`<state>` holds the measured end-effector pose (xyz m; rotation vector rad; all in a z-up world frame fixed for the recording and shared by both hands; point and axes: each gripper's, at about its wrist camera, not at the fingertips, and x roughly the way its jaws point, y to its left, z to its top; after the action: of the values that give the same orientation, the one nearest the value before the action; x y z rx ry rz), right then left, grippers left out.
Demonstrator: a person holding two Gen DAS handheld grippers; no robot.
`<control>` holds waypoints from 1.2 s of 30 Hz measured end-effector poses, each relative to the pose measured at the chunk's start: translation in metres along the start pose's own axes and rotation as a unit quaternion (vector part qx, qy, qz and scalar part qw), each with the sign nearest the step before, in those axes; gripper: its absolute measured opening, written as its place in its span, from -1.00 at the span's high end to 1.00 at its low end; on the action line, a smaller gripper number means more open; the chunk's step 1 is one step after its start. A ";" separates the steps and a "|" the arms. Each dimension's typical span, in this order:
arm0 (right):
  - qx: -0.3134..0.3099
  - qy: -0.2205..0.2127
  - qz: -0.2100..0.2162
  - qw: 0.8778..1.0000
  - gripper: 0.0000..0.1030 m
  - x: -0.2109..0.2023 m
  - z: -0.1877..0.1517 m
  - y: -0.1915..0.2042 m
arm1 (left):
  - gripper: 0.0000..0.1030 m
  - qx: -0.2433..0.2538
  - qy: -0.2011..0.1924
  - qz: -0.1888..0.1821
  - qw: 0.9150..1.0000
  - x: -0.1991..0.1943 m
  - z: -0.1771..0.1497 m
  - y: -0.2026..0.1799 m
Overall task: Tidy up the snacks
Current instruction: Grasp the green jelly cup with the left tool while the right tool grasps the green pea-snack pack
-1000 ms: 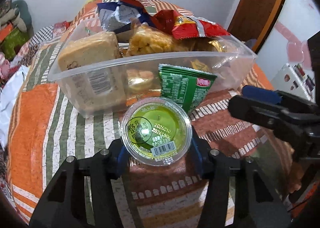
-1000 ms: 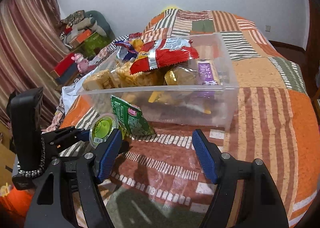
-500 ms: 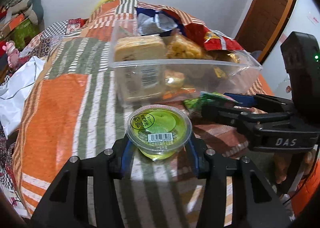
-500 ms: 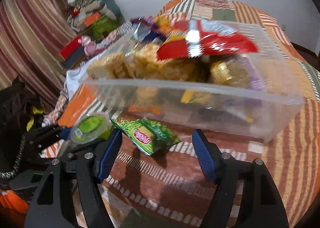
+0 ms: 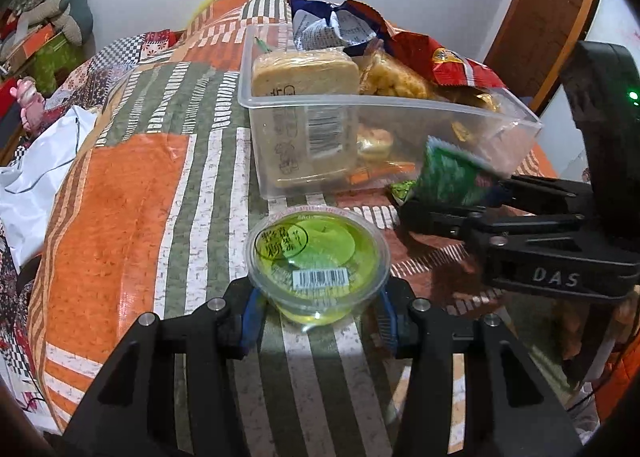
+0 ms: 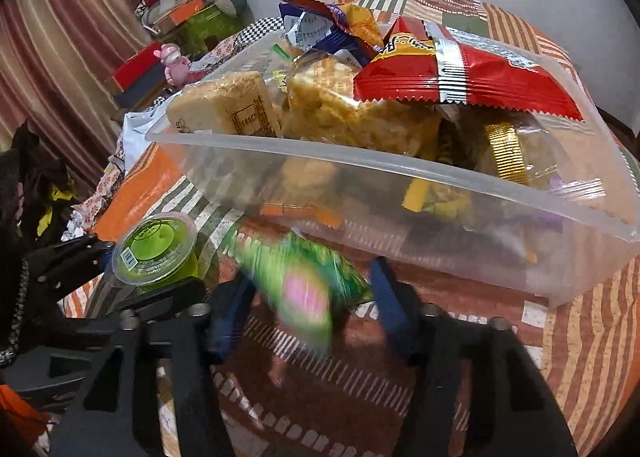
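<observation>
Left tool (image 5: 318,317) clamps the jelly cup (image 5: 318,257); right tool (image 6: 308,297), jaws just closing around the green packet (image 6: 300,281), I'd seat squarely before lifting into the bin (image 6: 360,169).

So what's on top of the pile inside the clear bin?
A red snack packet lies across the top of the clear bin, with a blue packet behind it. The packets underneath are largely covered.

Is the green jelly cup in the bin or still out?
Out. The jelly cup sits upright between the left tongs, in front of the clear bin, over the striped quilt, foil lid sealed.
</observation>
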<state>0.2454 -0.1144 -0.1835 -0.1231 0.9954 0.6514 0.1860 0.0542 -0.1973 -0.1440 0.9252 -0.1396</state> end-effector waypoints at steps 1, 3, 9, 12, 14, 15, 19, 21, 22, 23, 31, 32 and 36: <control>0.005 -0.006 -0.002 1.000 0.21 -0.003 0.000 -0.002 | 0.08 -0.002 -0.002 -0.001 1.000 0.000 0.000 0.000; 0.012 -0.017 0.004 1.000 0.23 -0.006 0.000 -0.005 | 0.08 -0.012 -0.005 -0.006 1.000 0.000 0.002 0.002; 0.012 -0.032 0.009 0.999 0.27 -0.015 -0.006 -0.005 | 0.09 -0.009 -0.013 -0.008 1.000 -0.004 0.002 0.001; 0.015 -0.037 0.016 0.999 0.29 -0.020 -0.006 -0.005 | 0.08 -0.007 -0.024 -0.011 1.000 -0.013 0.003 -0.004; 0.016 -0.043 0.019 0.999 0.30 -0.025 -0.009 -0.006 | 0.08 -0.005 -0.033 -0.011 0.999 -0.019 0.005 -0.007; 0.017 -0.047 0.021 0.999 0.31 -0.028 -0.010 -0.006 | 0.09 -0.004 -0.040 -0.011 0.999 -0.024 0.006 -0.008; 0.020 -0.060 0.025 0.998 0.32 -0.038 -0.010 -0.006 | 0.09 -0.004 -0.058 -0.014 0.998 -0.038 0.015 -0.014; 0.022 -0.073 0.027 0.997 0.33 -0.045 -0.010 -0.007 | 0.09 -0.004 -0.066 -0.014 0.998 -0.043 0.019 -0.016; 0.023 -0.078 0.027 0.996 0.33 -0.047 -0.010 -0.007 | 0.09 -0.003 -0.071 -0.014 0.997 -0.046 0.021 -0.017; 0.024 -0.085 0.027 0.996 0.34 -0.051 -0.010 -0.007 | 0.09 -0.003 -0.074 -0.013 0.997 -0.049 0.023 -0.018; 0.017 -0.089 0.028 0.996 0.48 -0.064 -0.012 -0.010 | 0.09 -0.003 -0.084 -0.017 0.996 -0.060 0.029 -0.026; 0.017 -0.080 0.035 0.996 0.48 -0.062 -0.013 -0.011 | 0.09 -0.002 -0.083 -0.018 0.996 -0.061 0.029 -0.026; 0.011 -0.063 0.035 0.997 0.32 -0.055 -0.019 -0.011 | 0.09 0.001 -0.082 -0.017 0.996 -0.060 0.027 -0.028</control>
<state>0.2172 -0.1554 -0.1518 -0.0273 0.8883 0.7031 0.1703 0.0398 -0.1293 -0.1675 0.7586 -0.1568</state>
